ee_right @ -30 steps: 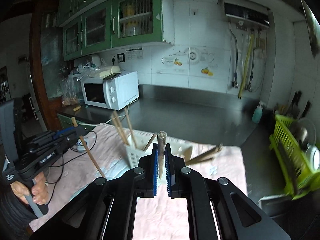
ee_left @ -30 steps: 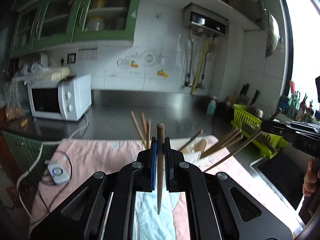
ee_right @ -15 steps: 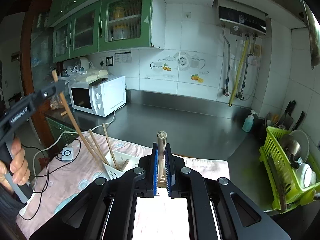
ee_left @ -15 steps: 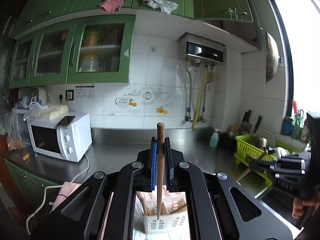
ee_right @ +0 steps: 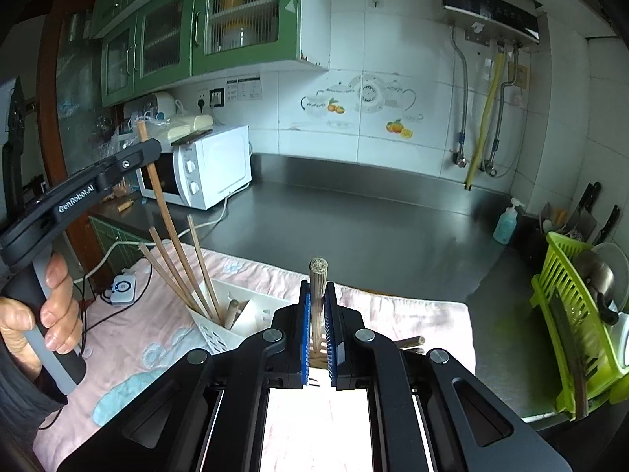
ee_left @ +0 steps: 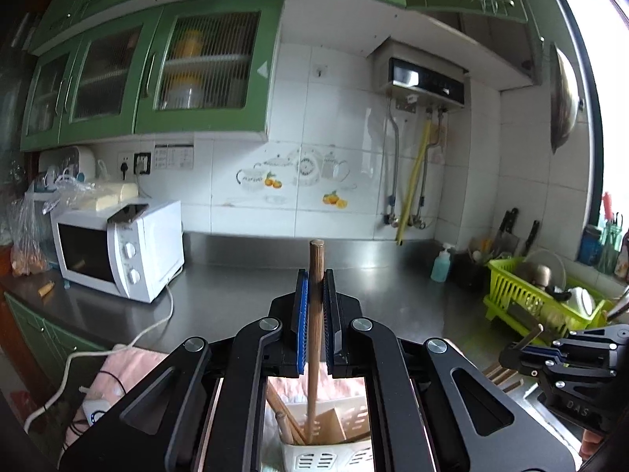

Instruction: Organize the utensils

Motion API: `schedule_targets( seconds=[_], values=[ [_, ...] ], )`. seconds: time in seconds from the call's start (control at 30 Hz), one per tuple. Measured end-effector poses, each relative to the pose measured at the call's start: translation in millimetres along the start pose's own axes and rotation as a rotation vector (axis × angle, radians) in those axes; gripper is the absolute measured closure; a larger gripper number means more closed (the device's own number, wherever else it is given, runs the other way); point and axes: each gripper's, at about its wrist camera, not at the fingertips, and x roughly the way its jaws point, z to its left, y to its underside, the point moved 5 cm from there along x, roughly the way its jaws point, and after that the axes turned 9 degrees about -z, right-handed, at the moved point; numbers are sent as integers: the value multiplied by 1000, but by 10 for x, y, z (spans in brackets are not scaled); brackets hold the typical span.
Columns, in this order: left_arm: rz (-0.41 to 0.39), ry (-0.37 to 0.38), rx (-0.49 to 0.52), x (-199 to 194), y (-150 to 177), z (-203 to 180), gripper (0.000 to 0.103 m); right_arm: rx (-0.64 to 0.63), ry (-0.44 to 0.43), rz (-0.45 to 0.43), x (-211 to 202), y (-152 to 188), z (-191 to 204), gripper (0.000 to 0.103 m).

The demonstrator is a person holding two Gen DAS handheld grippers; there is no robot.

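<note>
Two grippers, each clenched on one stick. Left gripper (ee_left: 314,306): blue pads pinching a brown wooden chopstick (ee_left: 313,338) held upright, lower tip reaching down into the white slotted utensil holder (ee_left: 326,458) directly beneath, among other sticks already leaning there. Seen again from the right wrist view at the left edge (ee_right: 151,153), gripped by a hand (ee_right: 43,314), the same chopstick (ee_right: 169,228) slanting down into the holder (ee_right: 243,318) beside three more leaning chopsticks. Right gripper (ee_right: 317,314): closed on a pale bamboo chopstick (ee_right: 317,295), its round cut end pointing up; more loose sticks (ee_right: 409,341) lying on the pink cloth (ee_right: 393,310) just right of the fingers. Holder standing on that cloth near the front edge of the steel worktop (ee_right: 354,228). White microwave (ee_right: 208,165) at the worktop's left end, green dish rack (ee_right: 570,314) at its right end.
</note>
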Motion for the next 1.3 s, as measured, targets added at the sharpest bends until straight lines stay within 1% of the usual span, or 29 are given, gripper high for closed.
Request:
schedule_targets(
  seconds=[0.13, 0.27, 0.33, 0.4, 0.43, 0.47, 0.53, 0.6, 0.63, 0.67, 0.7, 0.73, 0.77, 0.8, 0.83, 0.87, 0.97, 1.07, 1.13, 1.2, 1.27, 1.3],
  values=[
    [37, 13, 3, 25, 105, 7, 97, 11, -1, 7, 29, 34, -3, 96],
    [54, 23, 0, -2, 152, 11, 95, 14, 5, 8, 15, 39, 10, 95],
    [65, 30, 2, -39, 173, 4, 94, 19, 11, 1, -20, 31, -1, 92],
    [73, 37, 0, -99, 187, -2, 89, 16, 17, -7, -70, 20, -6, 87],
    [74, 37, -2, -140, 192, 3, 79, 16, 20, -11, -104, 22, -12, 85],
    [75, 32, -1, -193, 200, 9, 66, 18, 23, -14, -144, 28, -15, 84],
    [79, 22, -1, -307, 224, 20, 57, 28, 22, -22, -243, 57, -15, 82],
    [88, 25, 4, -424, 257, 14, 53, 36, 26, -32, -346, 103, -9, 70],
    [95, 13, 12, -501, 288, 20, 44, 35, 30, -36, -393, 129, 0, 67],
    [99, 8, 18, -573, 318, 16, 40, 30, 37, -42, -456, 169, 22, 66],
    [100, 8, 23, -645, 345, 11, 38, 25, 39, -46, -512, 210, 49, 64],
    [102, 2, 30, -727, 378, 12, 32, 24, 38, -49, -576, 264, 81, 62],
    [105, -9, 34, -802, 406, 19, 25, 25, 36, -52, -628, 307, 105, 55],
    [106, -12, 34, -881, 432, 31, 23, 26, 36, -56, -679, 352, 124, 49],
    [104, -12, 29, -971, 460, 42, 18, 27, 38, -62, -734, 396, 137, 49],
    [107, -17, 27, -1034, 480, 59, 11, 32, 41, -71, -801, 447, 156, 48],
    [102, -42, 19, -1255, 547, 121, 5, 50, 42, -81, -952, 595, 203, 41],
    [109, -66, 18, -1453, 613, 168, 5, 64, 44, -88, -1066, 737, 262, 29],
    [122, -84, 11, -1578, 676, 199, 5, 77, 46, -97, -1135, 825, 299, 28],
    [148, -102, 12, -1674, 752, 206, 5, 91, 42, -99, -1199, 930, 352, 22],
    [169, -103, 21, -1765, 816, 183, 5, 87, 49, -103, -1267, 1019, 414, 21],
    [172, -103, 31, -1811, 842, 166, 5, 73, 58, -106, -1305, 1058, 450, 19]
  ],
)
